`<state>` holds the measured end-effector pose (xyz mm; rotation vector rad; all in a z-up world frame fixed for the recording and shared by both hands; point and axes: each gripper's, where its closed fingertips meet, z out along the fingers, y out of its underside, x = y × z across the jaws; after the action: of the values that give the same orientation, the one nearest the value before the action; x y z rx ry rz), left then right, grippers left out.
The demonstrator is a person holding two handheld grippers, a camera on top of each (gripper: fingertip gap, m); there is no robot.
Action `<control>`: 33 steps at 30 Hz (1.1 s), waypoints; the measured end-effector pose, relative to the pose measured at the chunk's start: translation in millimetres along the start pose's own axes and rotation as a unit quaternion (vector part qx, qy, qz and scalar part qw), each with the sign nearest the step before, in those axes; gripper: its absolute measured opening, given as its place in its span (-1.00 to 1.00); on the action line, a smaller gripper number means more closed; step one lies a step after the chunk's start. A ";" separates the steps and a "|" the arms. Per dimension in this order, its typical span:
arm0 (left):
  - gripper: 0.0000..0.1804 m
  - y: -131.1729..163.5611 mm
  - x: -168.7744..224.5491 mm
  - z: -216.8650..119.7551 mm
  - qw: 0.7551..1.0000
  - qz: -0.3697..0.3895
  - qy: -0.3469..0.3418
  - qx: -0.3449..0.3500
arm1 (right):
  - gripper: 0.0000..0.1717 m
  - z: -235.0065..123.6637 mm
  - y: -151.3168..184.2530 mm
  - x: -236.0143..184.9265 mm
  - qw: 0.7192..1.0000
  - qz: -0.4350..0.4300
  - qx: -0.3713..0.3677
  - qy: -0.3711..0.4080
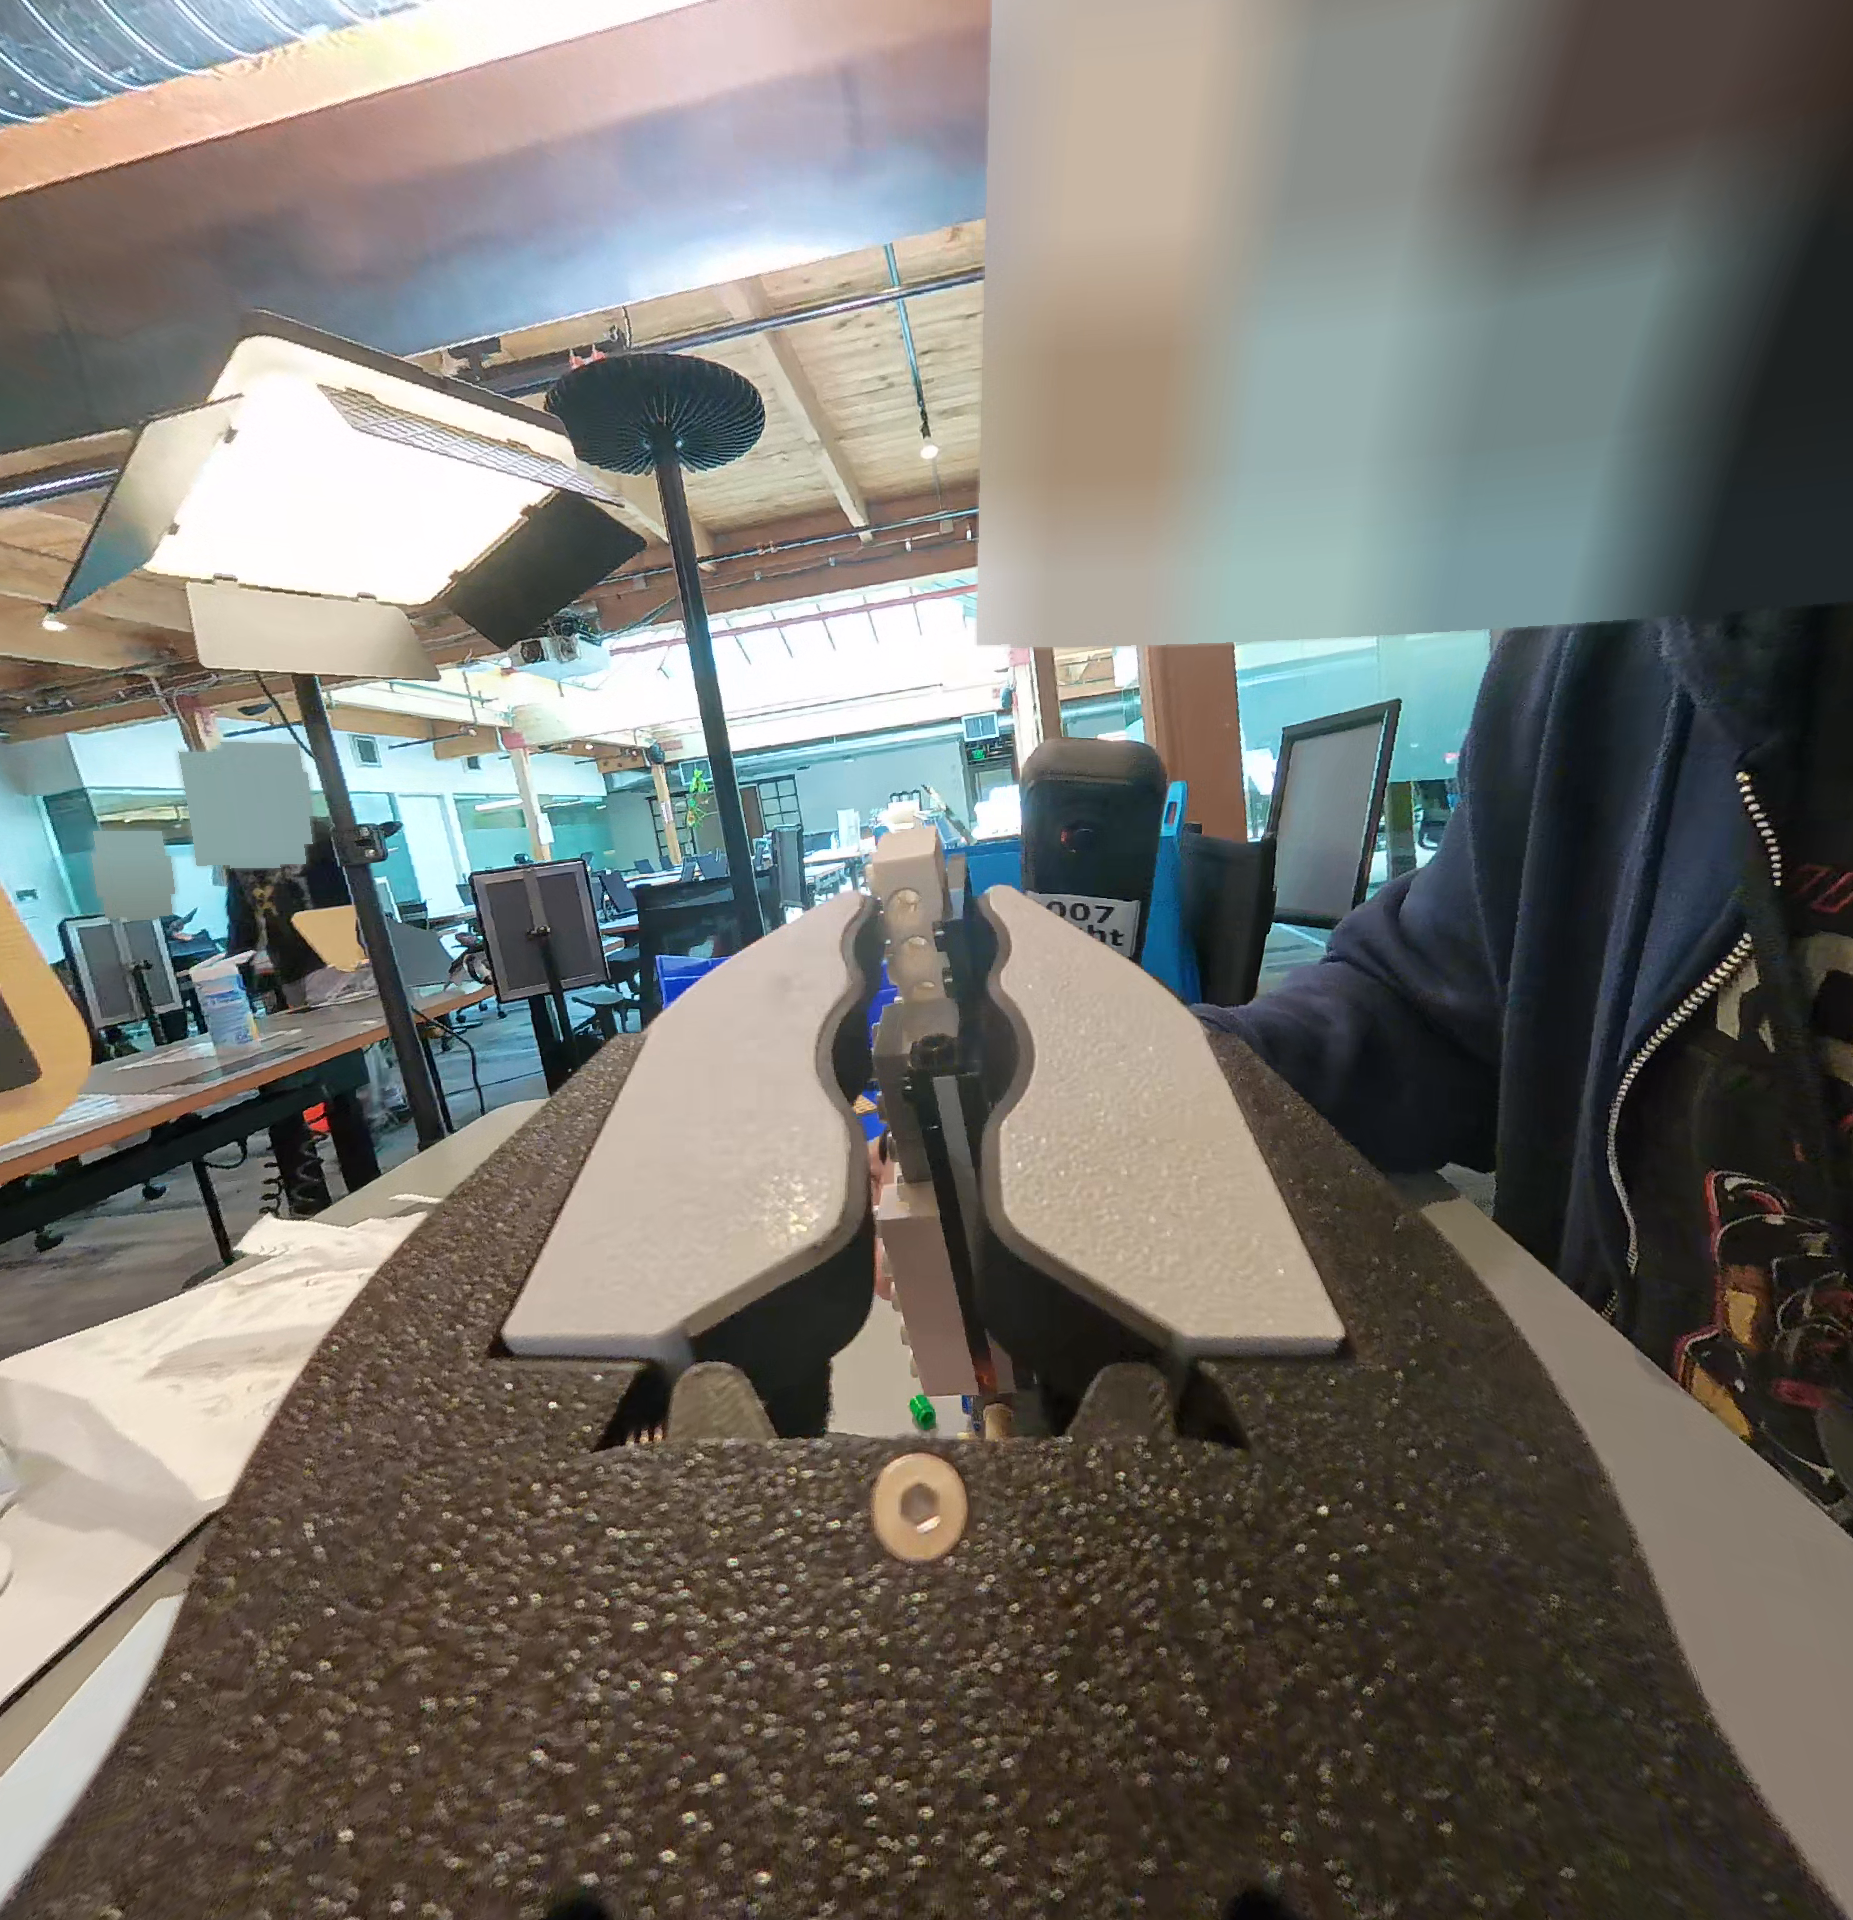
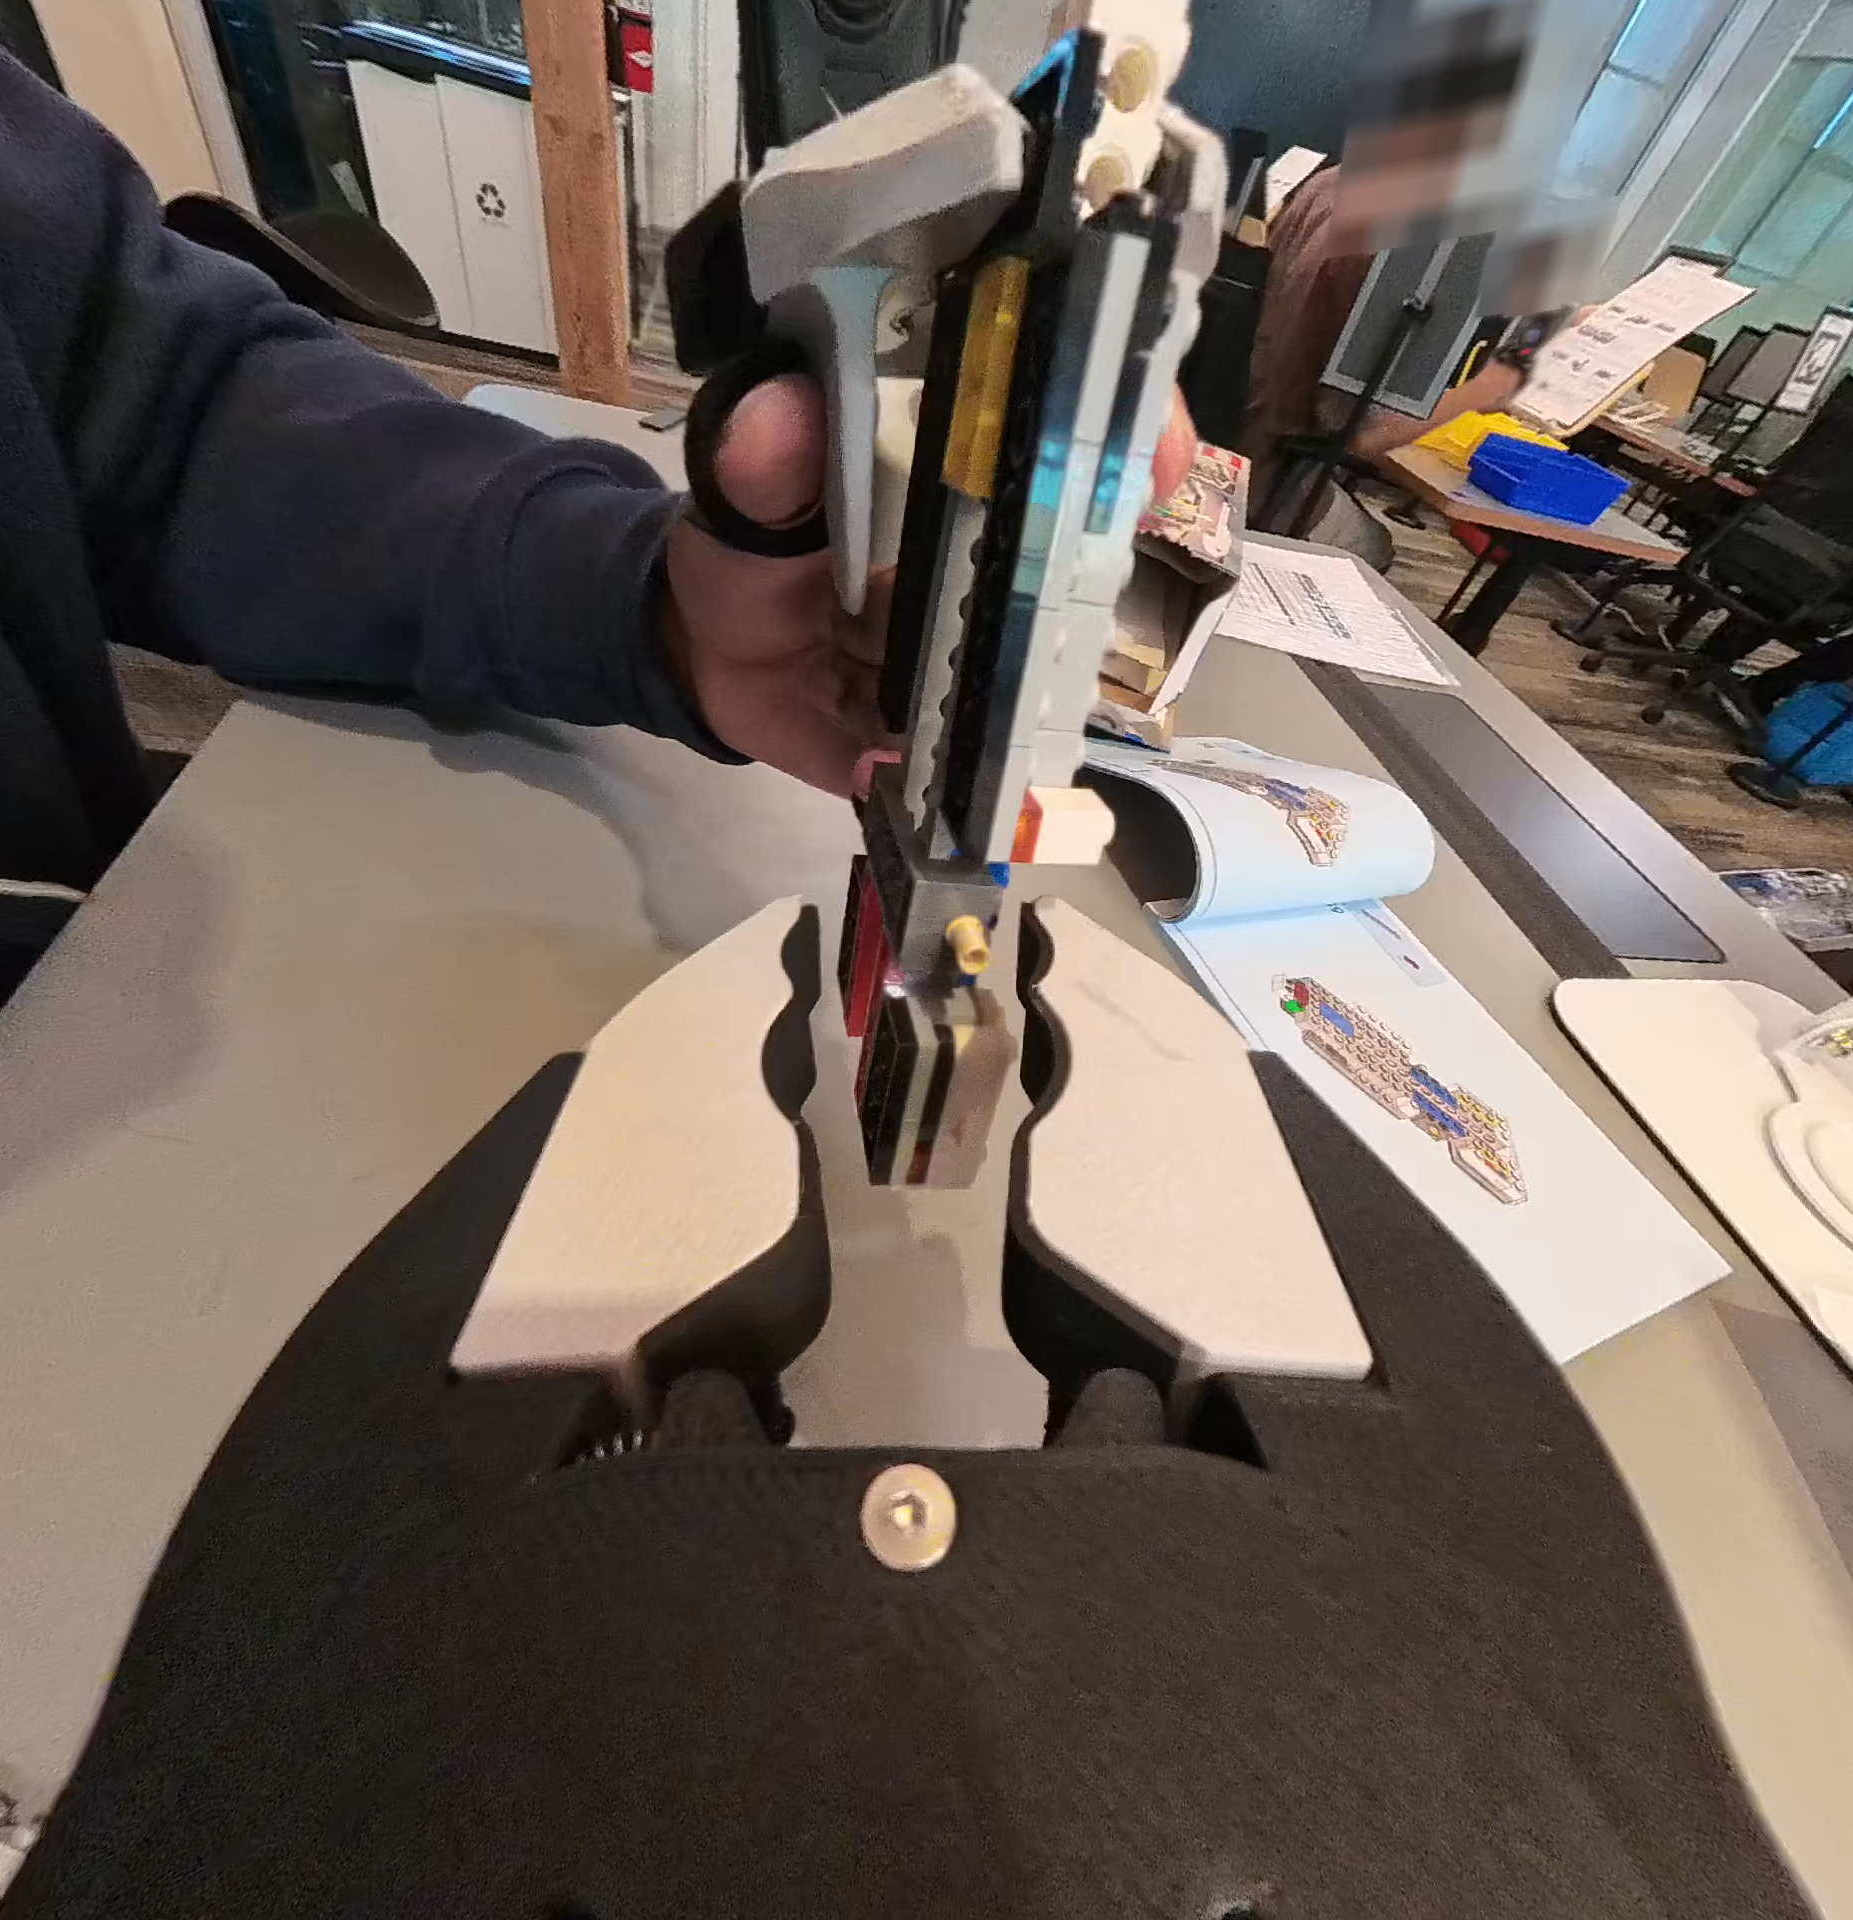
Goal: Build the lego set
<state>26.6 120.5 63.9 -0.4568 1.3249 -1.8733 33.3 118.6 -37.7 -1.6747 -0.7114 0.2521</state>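
My left gripper (image 1: 922,914) is shut on a long brick model (image 1: 917,1101) of grey, black and tan pieces, gripped edge-on between both pads. In the right wrist view a hand holds the left gripper (image 2: 995,156) up high, and the model (image 2: 1015,540) hangs upright from it above the grey table (image 2: 330,935). My right gripper (image 2: 917,920) is open. The model's lower end, a stack of black, red and tan bricks (image 2: 922,1091) with a small yellow peg, stands between its fingers with gaps on both sides. The right gripper's black camera body (image 1: 1088,831) shows just behind the model.
An open instruction booklet (image 2: 1421,1060) lies on the table to the right, with a white board (image 2: 1680,1060) beyond it. A person in a dark hoodie (image 1: 1628,935) stands close by. Light stands (image 1: 330,488) and other desks with blue bins (image 2: 1545,483) are farther off. About 10 centimeters separates my left fingertips from my right.
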 end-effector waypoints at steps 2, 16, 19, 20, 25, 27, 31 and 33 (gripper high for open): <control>-0.82 0.1 -2.2 0.6 1.000 -0.003 0.002 0.002 | -0.60 0.9 0.2 0.6 1.000 0.001 -0.004 0.005; -0.82 6.5 2.4 6.0 1.000 0.003 0.025 -0.007 | -0.75 0.6 -3.0 6.0 1.000 0.021 0.016 0.016; -0.82 6.0 3.2 5.8 1.000 0.010 0.026 -0.011 | -0.76 1.0 -4.0 4.9 0.999 0.019 0.024 0.013; -0.82 6.4 3.2 5.8 0.999 0.014 0.025 -0.015 | -0.76 1.1 -3.8 5.0 0.999 0.019 0.024 0.014; -0.80 6.1 0.6 7.0 0.999 0.029 0.008 -0.028 | -0.77 -0.7 -6.0 5.1 0.998 0.034 0.043 0.009; -0.80 6.1 -1.0 7.5 0.999 0.036 -0.001 -0.033 | -0.77 -1.7 -6.5 6.5 0.998 0.038 0.049 0.011; -0.77 7.9 -2.9 9.6 0.998 0.037 -0.015 -0.042 | -0.77 -3.1 -7.4 7.1 0.997 0.052 0.063 0.008; -0.71 8.5 -6.0 10.4 0.998 0.031 -0.028 -0.045 | -0.77 -3.4 -7.2 8.7 0.996 0.049 0.066 0.017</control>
<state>40.7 117.2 61.0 -0.5040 1.3742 -1.7438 39.7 121.4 -28.2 -1.5860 -0.5764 0.3324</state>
